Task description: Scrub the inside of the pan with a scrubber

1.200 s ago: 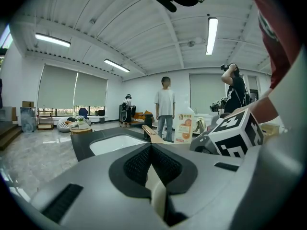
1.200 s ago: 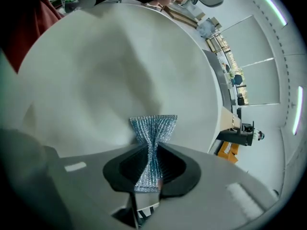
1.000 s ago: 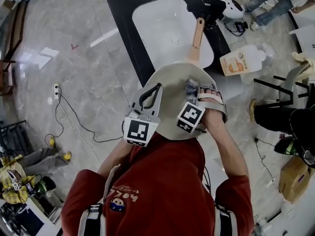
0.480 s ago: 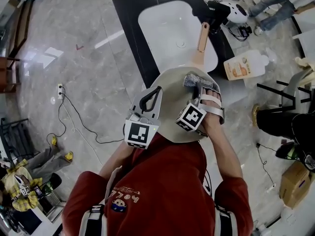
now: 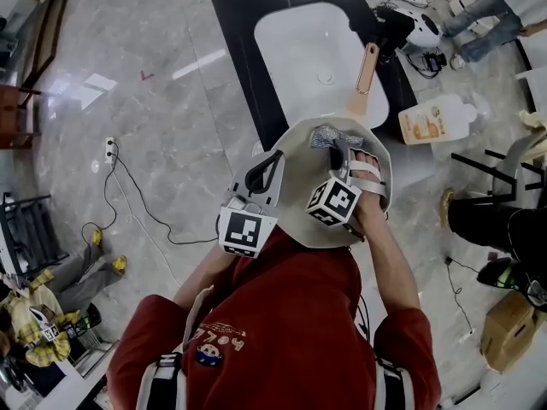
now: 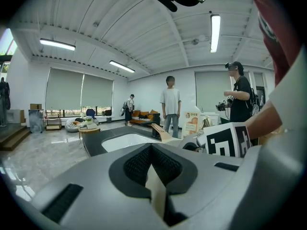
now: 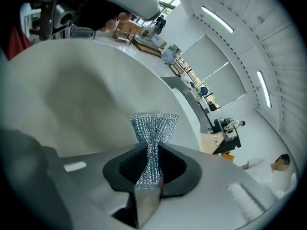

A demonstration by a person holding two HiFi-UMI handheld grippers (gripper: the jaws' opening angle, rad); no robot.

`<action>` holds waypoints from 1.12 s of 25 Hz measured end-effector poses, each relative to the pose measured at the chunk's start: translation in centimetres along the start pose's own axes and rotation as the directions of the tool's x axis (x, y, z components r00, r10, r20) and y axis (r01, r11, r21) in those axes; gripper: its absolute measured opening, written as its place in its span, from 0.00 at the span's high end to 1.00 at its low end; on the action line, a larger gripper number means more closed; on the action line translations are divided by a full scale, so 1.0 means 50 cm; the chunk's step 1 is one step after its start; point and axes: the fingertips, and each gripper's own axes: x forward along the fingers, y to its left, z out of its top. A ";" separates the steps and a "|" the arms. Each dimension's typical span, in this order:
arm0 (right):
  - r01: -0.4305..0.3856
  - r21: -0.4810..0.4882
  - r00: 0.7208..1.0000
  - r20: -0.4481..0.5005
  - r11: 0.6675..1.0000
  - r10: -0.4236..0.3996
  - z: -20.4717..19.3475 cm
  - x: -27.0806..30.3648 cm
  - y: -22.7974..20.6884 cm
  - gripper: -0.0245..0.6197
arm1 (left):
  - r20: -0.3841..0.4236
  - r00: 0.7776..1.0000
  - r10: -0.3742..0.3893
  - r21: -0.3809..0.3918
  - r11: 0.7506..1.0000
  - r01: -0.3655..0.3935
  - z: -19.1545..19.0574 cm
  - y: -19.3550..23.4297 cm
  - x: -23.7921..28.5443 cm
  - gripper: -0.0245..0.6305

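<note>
A cream pan [image 5: 295,190] with a wooden handle [image 5: 367,68] is held above the near edge of a white sink [image 5: 299,54]. My left gripper [image 5: 265,167] is shut on the pan's left rim [image 6: 156,190], which shows as a thin cream edge between the jaws. My right gripper [image 5: 340,154] is shut on a silver mesh scrubber [image 5: 325,136]. The scrubber [image 7: 153,126] fans out past the right gripper [image 7: 151,150] and presses on the pan's inner surface [image 7: 86,95] near the far rim, close to the handle's base.
The sink sits in a black counter [image 5: 244,49] on a marble floor. An orange-labelled soap bottle [image 5: 434,118] lies to the right of the pan. A black device [image 5: 397,26] stands at the sink's far right. People [image 6: 170,102] stand across the room.
The right gripper has carried the scrubber from the pan's right side toward the far rim by the handle. The left gripper keeps its hold on the rim.
</note>
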 end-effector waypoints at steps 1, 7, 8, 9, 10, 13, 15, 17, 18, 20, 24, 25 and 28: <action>-0.046 0.021 0.999 0.015 0.999 0.046 0.006 0.003 0.015 0.84 | -0.002 1.000 0.002 0.001 1.000 -0.002 -0.002 0.002 -0.002 0.95; -0.227 0.017 0.972 0.066 0.974 0.225 0.040 -0.002 0.076 0.84 | 0.001 1.000 0.025 -0.006 1.000 -0.025 -0.006 0.017 -0.008 0.95; -0.256 0.013 0.964 0.074 0.967 0.255 0.047 -0.007 0.086 0.84 | 0.001 1.000 0.028 -0.007 1.000 -0.028 -0.006 0.018 -0.008 0.95; -0.284 0.003 0.956 0.080 0.959 0.283 0.054 -0.014 0.097 0.84 | 0.001 1.000 0.031 -0.008 0.999 -0.031 -0.007 0.020 -0.009 0.95; -0.308 -0.011 0.948 0.083 0.951 0.308 0.061 -0.021 0.110 0.84 | 0.001 0.999 0.034 -0.008 0.999 -0.034 -0.007 0.021 -0.010 0.95; -0.377 -0.056 0.921 0.080 0.925 0.380 0.076 -0.048 0.152 0.85 | 0.001 0.999 0.037 -0.009 0.999 -0.037 -0.008 0.022 -0.010 0.95; -0.430 -0.074 0.898 0.072 0.900 0.435 0.078 -0.069 0.179 0.85 | 0.002 0.999 0.039 -0.011 0.999 -0.039 -0.008 0.020 -0.010 0.95; -0.480 -0.078 0.873 0.062 0.874 0.485 0.076 -0.089 0.202 0.85 | 0.003 0.999 0.041 -0.013 0.999 -0.041 -0.009 0.019 -0.011 0.95; -0.505 -0.073 0.859 0.055 0.860 0.509 0.073 -0.100 0.213 0.85 | 0.002 0.999 0.040 -0.013 0.999 -0.040 -0.009 0.019 -0.011 0.95; -0.547 -0.060 0.835 0.036 0.835 0.550 0.061 -0.119 0.229 0.85 | 0.002 0.999 0.038 -0.014 0.999 -0.038 -0.009 0.018 -0.012 0.95; -0.579 -0.038 0.815 -0.003 0.814 0.580 0.027 -0.144 0.242 0.85 | -0.001 0.999 0.032 -0.012 0.999 -0.032 -0.009 0.013 -0.008 0.95; -0.588 -0.023 0.809 -0.014 0.808 0.588 0.017 -0.148 0.243 0.85 | -0.001 1.000 0.029 -0.011 1.000 -0.029 -0.009 0.010 -0.005 0.96; -0.613 0.030 0.787 -0.053 0.789 0.614 -0.022 -0.156 0.240 0.85 | -0.001 1.000 0.021 -0.009 1.000 -0.021 -0.010 0.001 0.000 0.95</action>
